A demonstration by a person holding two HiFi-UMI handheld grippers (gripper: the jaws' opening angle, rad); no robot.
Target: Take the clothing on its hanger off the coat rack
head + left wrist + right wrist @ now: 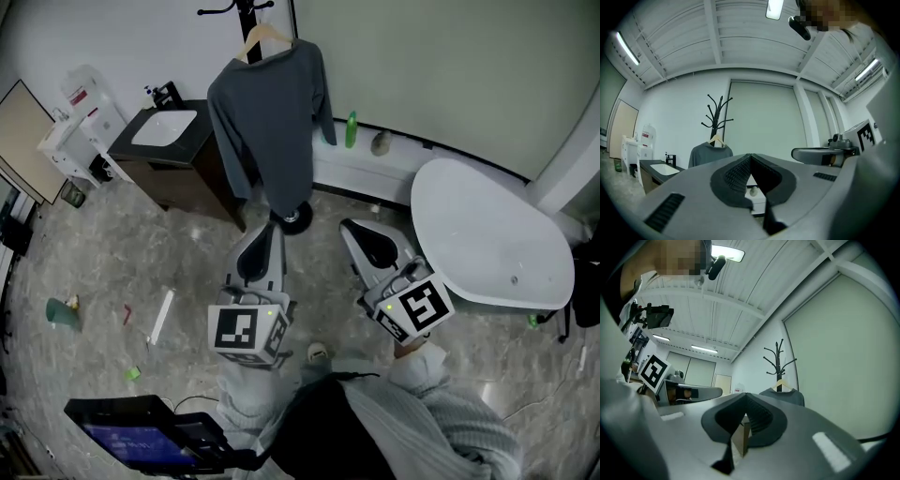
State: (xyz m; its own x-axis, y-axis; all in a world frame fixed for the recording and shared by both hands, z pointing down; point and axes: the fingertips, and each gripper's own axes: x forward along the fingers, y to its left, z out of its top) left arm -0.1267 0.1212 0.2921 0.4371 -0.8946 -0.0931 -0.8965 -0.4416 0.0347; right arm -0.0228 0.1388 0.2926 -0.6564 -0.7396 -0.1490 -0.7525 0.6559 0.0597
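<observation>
A grey long-sleeved top (pixel 267 122) hangs on a wooden hanger (pixel 265 39) from the black coat rack (pixel 246 9), whose round base (pixel 292 217) stands on the floor. My left gripper (pixel 265 234) and right gripper (pixel 354 230) are side by side, short of the rack, both shut with nothing between the jaws. In the left gripper view the shut jaws (pixel 751 160) point toward the rack (pixel 717 112) and the top (pixel 710 152) beyond. The right gripper view shows shut jaws (pixel 746 398), with the hanger (pixel 780 384) and top (pixel 785 396) some way off.
A dark vanity with a white sink (pixel 164 131) stands left of the rack. A white bathtub (pixel 487 234) fills the right side, and a green bottle (pixel 352 129) sits on the ledge behind. Small litter lies on the marble floor (pixel 94 319). A tablet (pixel 141 436) is at bottom left.
</observation>
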